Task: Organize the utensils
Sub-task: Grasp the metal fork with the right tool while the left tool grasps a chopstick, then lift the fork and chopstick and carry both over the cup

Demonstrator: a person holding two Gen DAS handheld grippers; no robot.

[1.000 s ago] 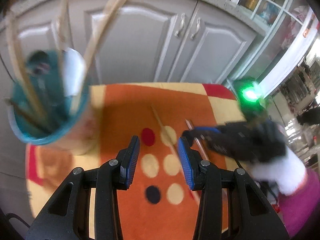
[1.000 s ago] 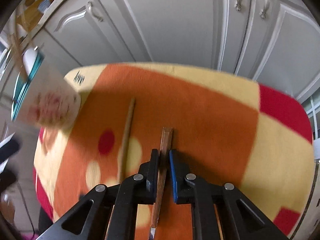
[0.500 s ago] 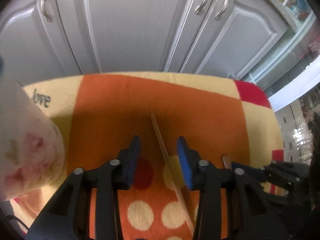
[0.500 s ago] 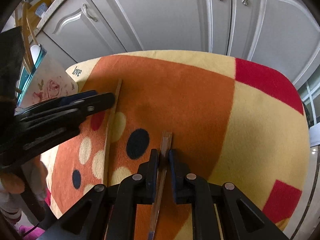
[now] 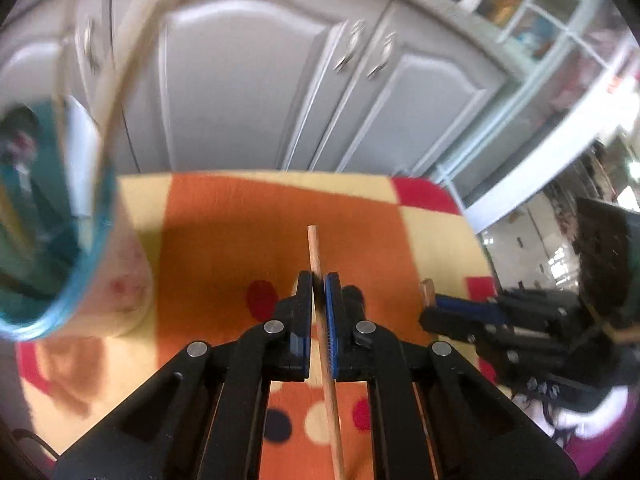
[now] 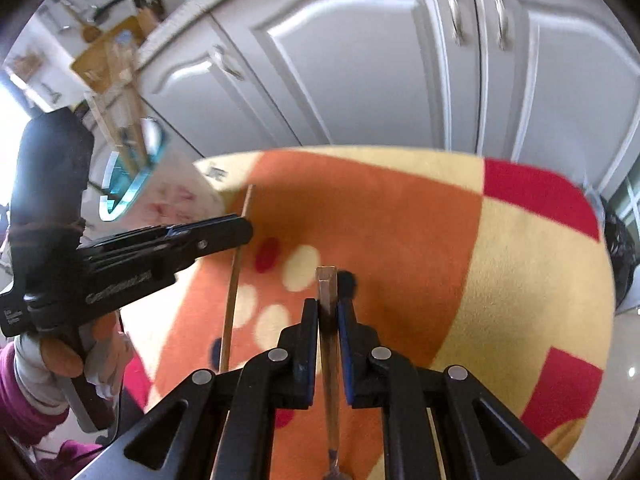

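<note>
left gripper (image 5: 318, 280) just closed on light chopstick (image 5: 313, 248) | right gripper (image 6: 328, 307) clamps dark chopstick (image 6: 326, 284)

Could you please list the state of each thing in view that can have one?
Left gripper: fingers just closed, shut on the light round wooden stick.
Right gripper: shut on the darker brown flat-sided stick.
Teal-rimmed floral utensil cup: upright, holding utensils.
Grey cabinet doors: closed.
</note>
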